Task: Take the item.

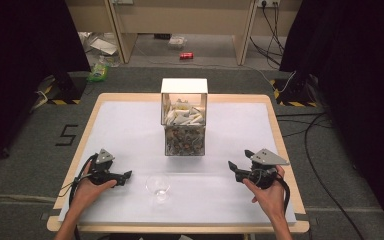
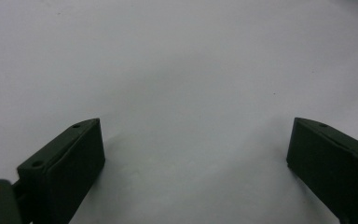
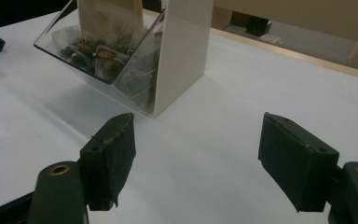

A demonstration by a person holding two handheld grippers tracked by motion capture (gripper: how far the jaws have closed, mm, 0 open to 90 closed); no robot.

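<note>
A clear-fronted white box (image 1: 184, 117) full of tea bags stands upright at the middle of the table, and the right gripper view has it (image 3: 135, 51) ahead on the left. An empty clear glass cup (image 1: 158, 187) sits near the front edge. To the cup's left, my left gripper (image 1: 126, 176) rests low over the white sheet, held by a hand, open (image 2: 193, 149) with nothing between its jaws. My right gripper (image 1: 232, 168) is held at the front right, pointing toward the box, also open (image 3: 196, 154) and empty.
A white sheet (image 1: 125, 130) covers the wooden table (image 1: 275, 125). Beyond the far edge lie floor clutter, a red can (image 1: 186, 55) and cables (image 1: 325, 140). Black curtains hang at both sides.
</note>
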